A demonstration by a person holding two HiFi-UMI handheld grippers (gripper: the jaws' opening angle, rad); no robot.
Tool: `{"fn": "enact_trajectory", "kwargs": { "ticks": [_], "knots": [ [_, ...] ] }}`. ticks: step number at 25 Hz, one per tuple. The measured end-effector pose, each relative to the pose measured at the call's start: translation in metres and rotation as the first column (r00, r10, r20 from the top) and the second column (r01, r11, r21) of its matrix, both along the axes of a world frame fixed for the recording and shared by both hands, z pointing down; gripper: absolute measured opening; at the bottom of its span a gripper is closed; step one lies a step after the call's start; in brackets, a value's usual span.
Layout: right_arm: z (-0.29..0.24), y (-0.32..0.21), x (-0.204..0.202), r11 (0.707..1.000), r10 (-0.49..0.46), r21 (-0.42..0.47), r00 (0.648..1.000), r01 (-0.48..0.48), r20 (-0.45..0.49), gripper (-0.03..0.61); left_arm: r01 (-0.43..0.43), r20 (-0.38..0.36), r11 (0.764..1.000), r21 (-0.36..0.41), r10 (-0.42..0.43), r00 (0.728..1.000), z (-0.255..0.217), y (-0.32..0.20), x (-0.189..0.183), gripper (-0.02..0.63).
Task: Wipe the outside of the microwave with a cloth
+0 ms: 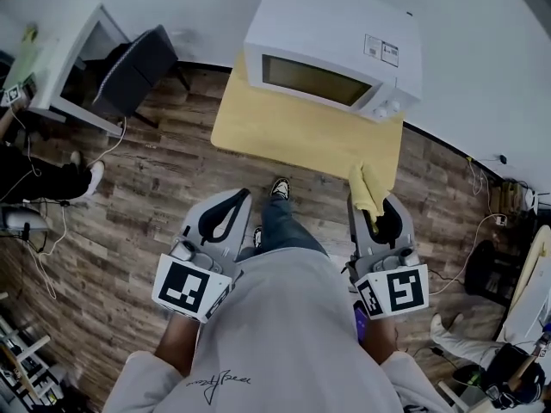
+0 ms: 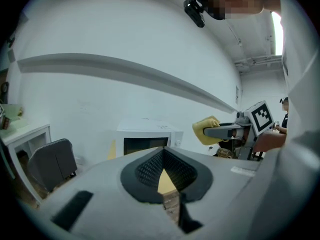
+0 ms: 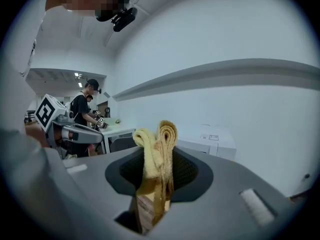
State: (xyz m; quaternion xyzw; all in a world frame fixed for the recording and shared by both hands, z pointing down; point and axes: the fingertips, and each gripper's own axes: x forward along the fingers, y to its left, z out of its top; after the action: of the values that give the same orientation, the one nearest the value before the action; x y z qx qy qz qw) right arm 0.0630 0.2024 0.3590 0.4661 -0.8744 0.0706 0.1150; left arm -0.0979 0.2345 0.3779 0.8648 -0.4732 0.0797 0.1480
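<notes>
Yellow table [image 1: 284, 136] bears microwave [image 1: 336, 37]; right tool [image 1: 372, 198] pinches cloth [image 1: 366, 188].

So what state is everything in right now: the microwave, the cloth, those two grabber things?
microwave: door shut, standing on the yellow table.
cloth: bunched in folds, pinched in the right gripper, not touching the microwave.
right gripper: shut on the cloth.
left gripper: jaws together, holding nothing.
office chair: nobody in it.
</notes>
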Motion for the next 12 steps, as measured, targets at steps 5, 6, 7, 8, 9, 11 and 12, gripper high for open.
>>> {"fn": "enact_trajectory", "kwargs": {
  "ticks": [5, 6, 7, 8, 9, 11, 12],
  "knots": [
    [-0.003, -0.048, 0.001, 1.0, 0.015, 0.0, 1.0, -0.015, -0.027, 0.114, 0.01, 0.021, 1.0, 0.028, -0.011, 1.0, -0.012, -0.054, 0.0, -0.011],
    [-0.004, -0.056, 0.002, 1.0, 0.016, -0.009, 1.0, -0.016, -0.016, 0.114, 0.019, 0.031, 0.999, 0.03, -0.02, 0.999, -0.013, -0.065, 0.001, -0.012],
    [-0.004, -0.065, 0.003, 1.0, 0.018, -0.019, 1.0, -0.018, -0.002, 0.114, 0.024, 0.037, 0.999, 0.034, -0.025, 0.999, -0.014, -0.077, 0.002, -0.012],
    [-0.005, -0.073, 0.005, 0.999, 0.02, -0.027, 1.0, -0.02, 0.009, 0.114, 0.025, 0.036, 0.999, 0.041, -0.027, 0.999, -0.017, -0.088, 0.004, -0.012],
    [-0.006, -0.081, 0.008, 0.999, 0.023, -0.032, 1.0, -0.023, 0.015, 0.112, 0.025, 0.033, 0.998, 0.049, -0.027, 0.999, -0.02, -0.098, 0.007, -0.012],
    [-0.008, -0.098, 0.015, 0.999, 0.031, -0.044, 0.999, -0.03, 0.021, 0.112, 0.027, 0.027, 0.997, 0.068, -0.029, 0.999, -0.028, -0.118, 0.013, -0.012],
    [-0.008, -0.107, 0.019, 0.998, 0.037, -0.056, 0.999, -0.036, 0.03, 0.112, 0.028, 0.028, 0.997, 0.074, -0.03, 0.999, -0.03, -0.127, 0.017, -0.012]
  ]
}}
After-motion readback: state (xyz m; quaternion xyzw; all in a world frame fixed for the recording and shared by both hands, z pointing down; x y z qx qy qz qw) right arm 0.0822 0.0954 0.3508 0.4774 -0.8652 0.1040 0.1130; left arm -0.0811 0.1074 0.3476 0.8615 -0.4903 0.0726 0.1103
